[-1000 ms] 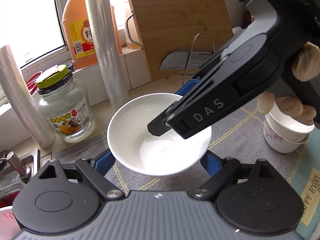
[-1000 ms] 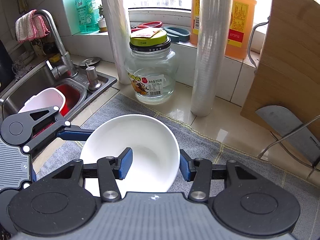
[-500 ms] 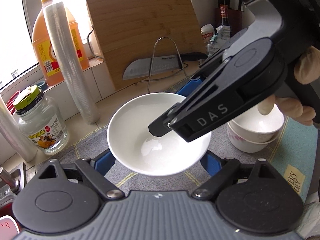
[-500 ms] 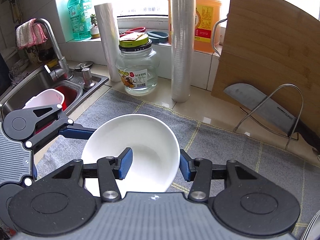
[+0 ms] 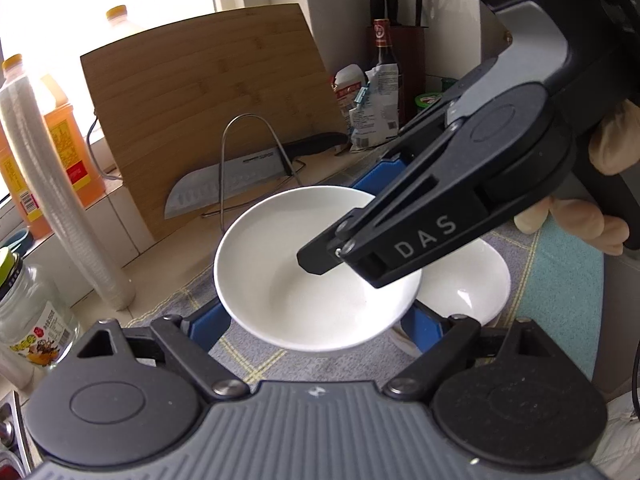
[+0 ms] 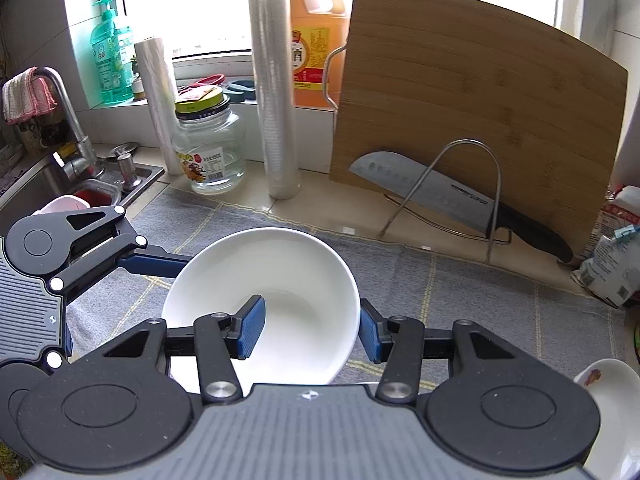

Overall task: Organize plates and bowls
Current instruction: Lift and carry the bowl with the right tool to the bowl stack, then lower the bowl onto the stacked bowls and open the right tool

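We're mid-carry: the bowl (image 5: 288, 276) is up off the surface (image 6: 460, 280), held by both tools. The left hand-held gripper (image 5: 316, 320) cradles it about half open, a blue finger on each side of its base. The right hand-held gripper (image 6: 308, 328) pinches the rim as far closed as it goes, one pad inside (image 6: 252, 326) and one outside the wall.

The bowl hangs over the grey mat, next to and partly above the bowl stack (image 5: 476, 284) by the teal cloth.

Next move, we reckon: centre the bowl over the stack, level it, lower until it nests, then release. The rim pinch has to let go without tipping it. Risks: clipping the stack's rim on the way down, or the right pad inside the bowl snagging on withdrawal.
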### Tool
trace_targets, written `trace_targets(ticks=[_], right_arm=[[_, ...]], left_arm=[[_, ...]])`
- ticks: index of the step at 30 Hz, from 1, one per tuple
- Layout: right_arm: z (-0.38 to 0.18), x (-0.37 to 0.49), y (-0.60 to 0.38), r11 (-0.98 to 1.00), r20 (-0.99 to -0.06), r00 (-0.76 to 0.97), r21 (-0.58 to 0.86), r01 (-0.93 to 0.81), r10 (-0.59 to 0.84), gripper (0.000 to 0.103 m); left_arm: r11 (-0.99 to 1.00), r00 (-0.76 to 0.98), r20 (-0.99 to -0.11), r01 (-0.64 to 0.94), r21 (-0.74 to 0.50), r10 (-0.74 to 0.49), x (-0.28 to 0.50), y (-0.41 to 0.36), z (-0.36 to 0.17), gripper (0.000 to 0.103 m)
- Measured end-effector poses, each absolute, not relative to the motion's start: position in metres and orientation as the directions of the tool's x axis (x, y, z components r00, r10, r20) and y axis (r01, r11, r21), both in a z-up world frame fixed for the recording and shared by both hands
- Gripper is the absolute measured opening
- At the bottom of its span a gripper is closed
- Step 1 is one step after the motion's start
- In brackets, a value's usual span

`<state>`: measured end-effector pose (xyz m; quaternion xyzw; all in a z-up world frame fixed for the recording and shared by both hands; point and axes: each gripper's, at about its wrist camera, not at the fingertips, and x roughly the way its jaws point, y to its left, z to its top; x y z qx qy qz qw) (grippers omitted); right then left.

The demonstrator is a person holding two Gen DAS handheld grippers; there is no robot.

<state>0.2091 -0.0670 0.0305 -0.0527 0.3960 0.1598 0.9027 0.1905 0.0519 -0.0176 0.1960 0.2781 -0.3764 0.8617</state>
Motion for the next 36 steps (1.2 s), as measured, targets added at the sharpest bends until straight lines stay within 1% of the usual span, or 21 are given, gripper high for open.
trace_targets(ticks=[8,15,31,36], right_arm=[[0.029,0.195,-0.104,0.967,-0.731,0.655,0.026,-0.252,0.190,0.055],[0.024,0.182,-0.125,0.979,-0.744,0.651,0.024,-0.205,0.154,0.055],[0.004,0.168,-0.135,0.981,-0.787,0.598,0.044,-0.189,0.151,0.055],[0.000,0.169,-0.134,0.981,-0.793,0.592,0.037,-0.191,0.145,0.055]], left_arm=[[0.575,0.515,-0.627,0.808,0.128,-0.585,0.188,0.019,-0.018,0.091],[0.534,0.468,-0.638,0.839,0.104,-0.611,0.181,0.000,-0.021,0.091],[0.524,0.398,-0.683,0.851,0.027,-0.612,0.170,-0.006,-0.033,0.091],[0.532,0.391,-0.680,0.847,0.002,-0.620,0.171,-0.005,-0.035,0.091]])
